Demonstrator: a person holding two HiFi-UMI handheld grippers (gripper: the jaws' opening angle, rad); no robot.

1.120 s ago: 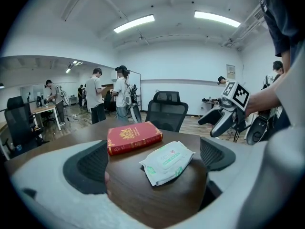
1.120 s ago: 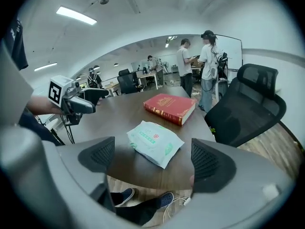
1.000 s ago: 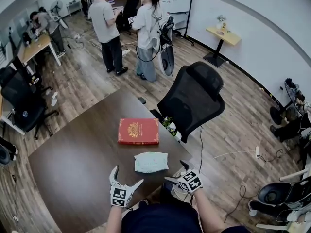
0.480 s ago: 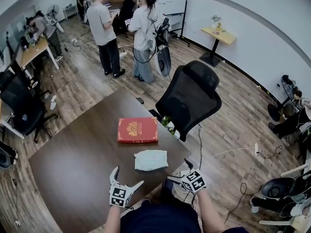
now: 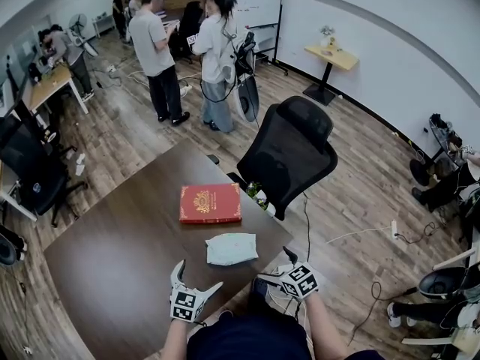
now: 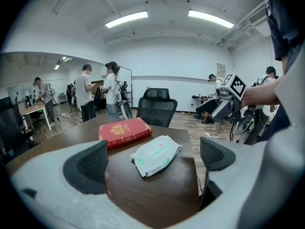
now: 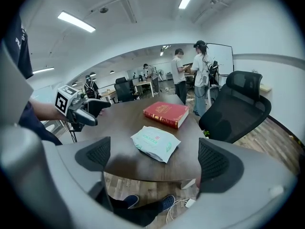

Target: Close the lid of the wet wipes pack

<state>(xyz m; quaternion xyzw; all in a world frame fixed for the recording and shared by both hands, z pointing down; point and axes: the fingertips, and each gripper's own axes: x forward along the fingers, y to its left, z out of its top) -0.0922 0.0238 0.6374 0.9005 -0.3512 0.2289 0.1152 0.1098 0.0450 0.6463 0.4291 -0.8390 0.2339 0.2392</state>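
Observation:
The wet wipes pack (image 5: 232, 249), pale green and white, lies flat on the dark brown table (image 5: 112, 253) near its front edge, and no raised lid shows on it. It also shows in the left gripper view as the pack (image 6: 156, 154) and in the right gripper view as the pack (image 7: 155, 143). My left gripper (image 5: 197, 274) hovers open just in front of the pack and to its left. My right gripper (image 5: 274, 265) is open at the pack's right, past the table's corner. Neither gripper touches the pack. Nothing is between either pair of jaws.
A red book (image 5: 211, 203) lies just beyond the pack. A black office chair (image 5: 292, 152) stands at the table's far right edge, with a small plant (image 5: 259, 193) beside it. Several people (image 5: 214, 51) stand at the back of the room. Cables (image 5: 360, 235) lie on the floor to the right.
My right gripper has drifted a little to the right, away from the pack. The left gripper and the pack have kept still.

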